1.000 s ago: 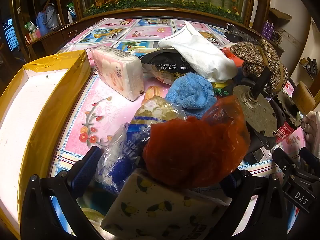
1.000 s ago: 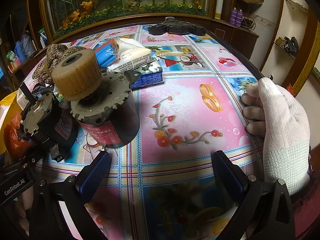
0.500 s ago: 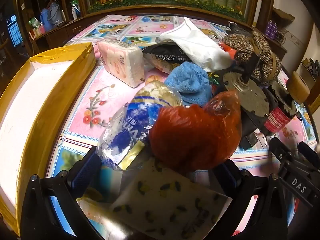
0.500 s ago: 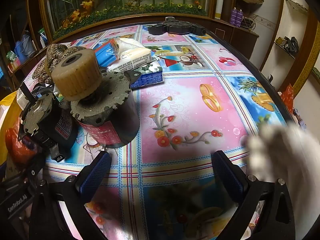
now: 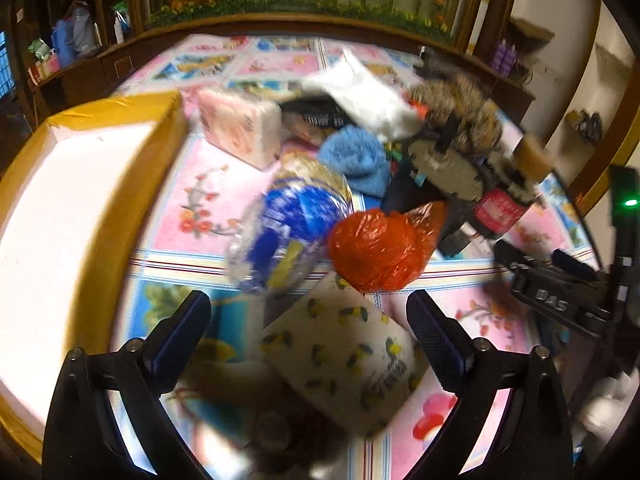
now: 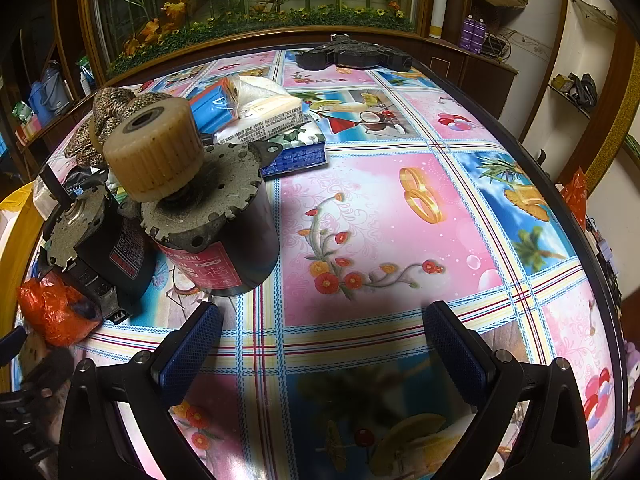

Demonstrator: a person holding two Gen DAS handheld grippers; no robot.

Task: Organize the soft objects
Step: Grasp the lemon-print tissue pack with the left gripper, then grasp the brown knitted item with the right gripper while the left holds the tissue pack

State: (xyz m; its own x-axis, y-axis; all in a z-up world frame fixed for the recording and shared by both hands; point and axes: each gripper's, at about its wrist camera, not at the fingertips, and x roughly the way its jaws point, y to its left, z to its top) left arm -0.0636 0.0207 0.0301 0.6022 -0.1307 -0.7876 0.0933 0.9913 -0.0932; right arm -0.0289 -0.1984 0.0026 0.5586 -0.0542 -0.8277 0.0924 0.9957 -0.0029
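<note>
Overall, two tongs w/ blue pads over a counter covered by a floral patchwork cloth. Left tongs: jaws spread, nothing gripped; a lemon-print tissue pack lies between and just ahead of the pads, contact not discernible (view blurred). Ahead of it, touching: one red plastic bag, one blue-and-clear bag. Farther back: one blue towel, one pink tissue pack, one white cloth, one brown knit item. One yellow-edged white box at left, beside the pile. Right tongs: jaws spread, empty, over bare cloth. Two motors: one w/ tan gear, one smaller, side by side, left of the right tongs.
</note>
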